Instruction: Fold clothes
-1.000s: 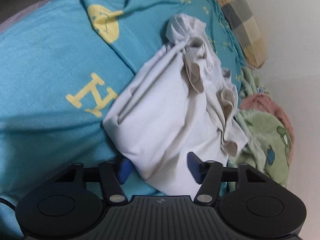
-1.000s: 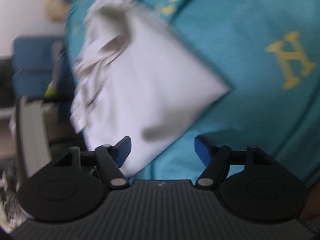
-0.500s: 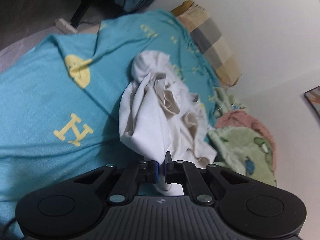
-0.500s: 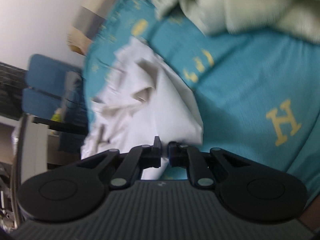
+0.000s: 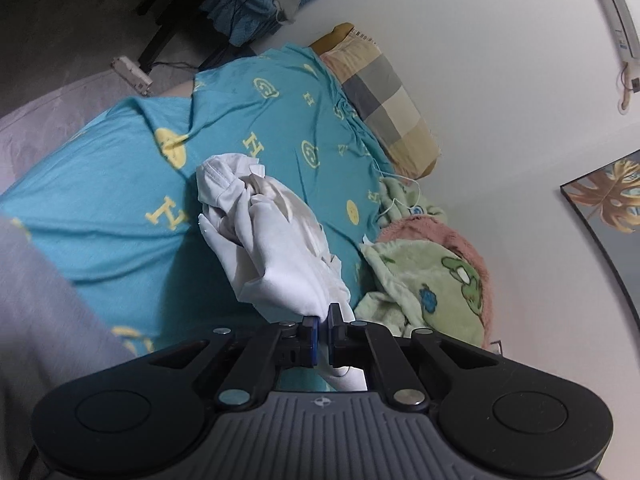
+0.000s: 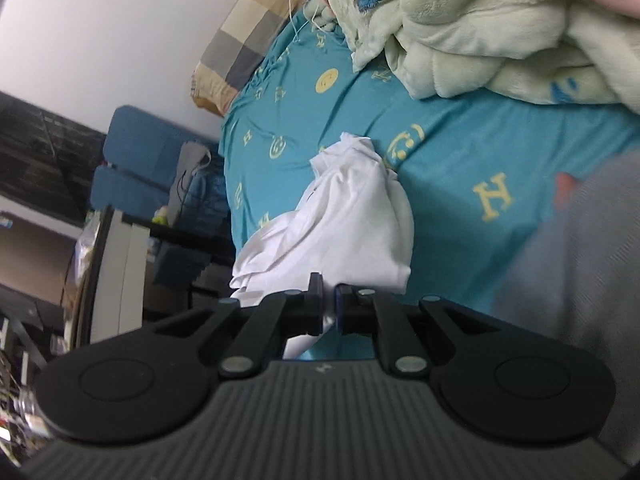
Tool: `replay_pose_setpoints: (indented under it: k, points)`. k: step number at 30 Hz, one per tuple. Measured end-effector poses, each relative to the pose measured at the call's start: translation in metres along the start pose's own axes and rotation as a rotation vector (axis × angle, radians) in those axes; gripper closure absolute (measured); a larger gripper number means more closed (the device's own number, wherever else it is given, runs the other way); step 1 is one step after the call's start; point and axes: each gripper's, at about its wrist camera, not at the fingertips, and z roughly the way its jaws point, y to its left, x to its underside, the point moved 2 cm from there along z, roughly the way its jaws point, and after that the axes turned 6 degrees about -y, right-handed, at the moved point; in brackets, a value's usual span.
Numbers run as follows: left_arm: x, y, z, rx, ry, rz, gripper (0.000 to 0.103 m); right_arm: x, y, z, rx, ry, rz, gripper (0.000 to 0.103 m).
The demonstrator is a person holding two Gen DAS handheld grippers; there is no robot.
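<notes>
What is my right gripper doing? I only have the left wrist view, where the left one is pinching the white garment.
Observer: The right gripper is shut on the same white garment, at another part of its edge.
Operator: Is anything off that side of the bed?
Observer: Yes, a blue chair stands past the bed's far edge.
Operator: How close is the green blanket over there?
Observer: The green blanket is bunched on the teal sheet, apart from the garment.
</notes>
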Motion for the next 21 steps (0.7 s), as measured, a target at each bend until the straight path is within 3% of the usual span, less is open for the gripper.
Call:
replay_pose_setpoints:
  k: [4,7,15,21]
  points:
    - [-0.005,-0.004,-0.006,0.003,0.01,-0.007,0.099,-0.005,0.011,-0.005,0.002,-0.005,-0.014,0.094]
    - [-0.022,-0.007,0.012,-0.002,0.007,-0.03,0.098,-0.019,0.023,0.016,-0.001,-0.018,-0.008,0.094]
    - [-0.086,-0.011,0.118,-0.064,-0.025,-0.047,0.098,-0.065,0.054,0.118,0.026,-0.012,-0.009,0.094]
    - [-0.122,0.011,0.216,-0.118,-0.052,0.003,0.096,-0.087,0.051,0.211,0.078,0.027,-0.02,0.094]
